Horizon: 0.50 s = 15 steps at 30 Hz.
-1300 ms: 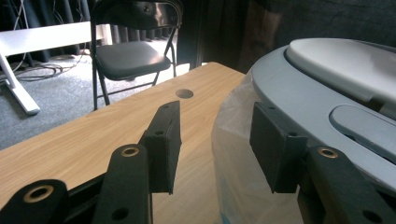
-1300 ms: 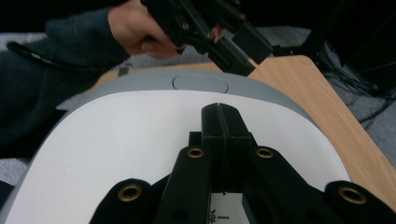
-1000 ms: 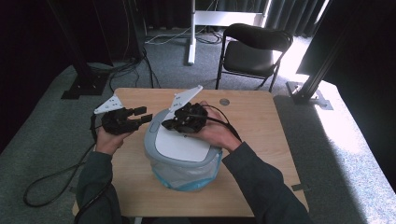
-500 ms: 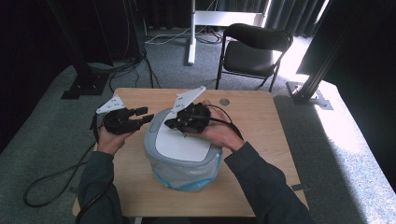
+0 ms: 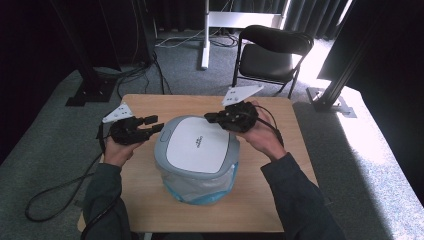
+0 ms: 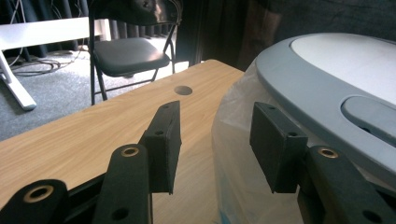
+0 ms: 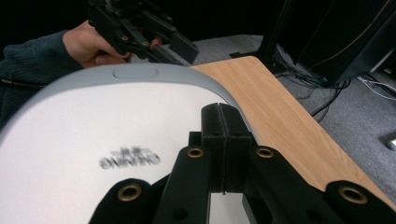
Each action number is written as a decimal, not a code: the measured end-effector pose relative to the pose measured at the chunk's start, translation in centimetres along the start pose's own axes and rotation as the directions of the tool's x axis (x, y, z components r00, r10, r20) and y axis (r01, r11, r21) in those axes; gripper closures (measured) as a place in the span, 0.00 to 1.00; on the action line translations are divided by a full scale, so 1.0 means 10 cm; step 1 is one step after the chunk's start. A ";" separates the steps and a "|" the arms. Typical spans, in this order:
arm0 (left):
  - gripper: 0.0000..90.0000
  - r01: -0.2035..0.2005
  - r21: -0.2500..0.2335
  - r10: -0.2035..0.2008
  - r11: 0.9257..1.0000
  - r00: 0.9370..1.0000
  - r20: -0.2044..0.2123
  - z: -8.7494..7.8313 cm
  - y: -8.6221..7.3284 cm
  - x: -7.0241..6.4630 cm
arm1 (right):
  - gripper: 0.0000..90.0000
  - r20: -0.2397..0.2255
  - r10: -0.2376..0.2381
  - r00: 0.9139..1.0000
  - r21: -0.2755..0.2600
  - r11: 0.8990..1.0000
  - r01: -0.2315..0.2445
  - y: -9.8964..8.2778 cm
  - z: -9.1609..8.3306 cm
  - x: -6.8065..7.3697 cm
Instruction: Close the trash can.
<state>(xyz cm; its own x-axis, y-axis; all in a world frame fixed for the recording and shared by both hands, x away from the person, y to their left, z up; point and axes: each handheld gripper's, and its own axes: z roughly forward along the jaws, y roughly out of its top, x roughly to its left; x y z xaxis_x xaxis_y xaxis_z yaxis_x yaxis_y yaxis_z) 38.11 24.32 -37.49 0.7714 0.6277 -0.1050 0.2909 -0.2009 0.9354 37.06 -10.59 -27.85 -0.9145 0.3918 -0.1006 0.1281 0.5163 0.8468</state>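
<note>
High view showed a wooden table (image 5: pixel 280 200) with rounded corners and a small round hole near its far edge, on grey carpet. A lidded bin (image 5: pixel 197 157) stood at the table's middle, its lid smooth white plastic inside a rounded grey rim, a clear bluish bag (image 5: pixel 200 187) crinkled around the body below. A black folding chair (image 5: pixel 272 52) stood beyond the table's far right, with dark curtains and a white stand (image 5: pixel 207 30) behind; black cables (image 5: pixel 55 192) trailed over the carpet at left.

The left gripper (image 5: pixel 152 127) hovered just beside the bin's left rim, its black jaws spread wide, one pad (image 6: pixel 163 144) over bare wood and the other (image 6: pixel 275 144) against the bag below the grey rim. The right gripper (image 5: pixel 212 117) hung at the lid's far right edge, its jaws pressed together with nothing between them. A flat push-tab (image 7: pixel 135 72) sat in the rim by the left gripper.
</note>
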 end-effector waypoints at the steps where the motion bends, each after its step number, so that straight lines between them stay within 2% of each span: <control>1: 0.59 0.001 0.001 -0.001 1.000 1.000 0.002 0.00 0.00 0.00 | 1.00 0.004 0.007 1.000 0.000 1.000 -0.007 -0.04 -0.01 -0.03; 8: 0.59 0.005 0.008 -0.006 1.000 1.000 0.003 0.01 -0.04 0.01 | 0.98 0.052 0.066 0.996 -0.015 0.998 -0.065 -0.23 -0.10 -0.18; 15: 0.59 0.017 0.010 -0.017 1.000 1.000 0.000 0.00 -0.09 0.03 | 0.98 0.100 0.129 0.987 -0.022 0.992 -0.128 -0.45 -0.15 -0.36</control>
<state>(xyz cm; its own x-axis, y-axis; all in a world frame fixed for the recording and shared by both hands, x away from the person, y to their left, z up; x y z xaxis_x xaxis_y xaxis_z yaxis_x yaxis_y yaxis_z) 38.08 24.66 -38.41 0.7662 0.6312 -0.1205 0.3091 -0.1976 0.9303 39.24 -15.41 -30.50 -0.8472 0.5296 -0.0419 0.2355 0.4451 0.8640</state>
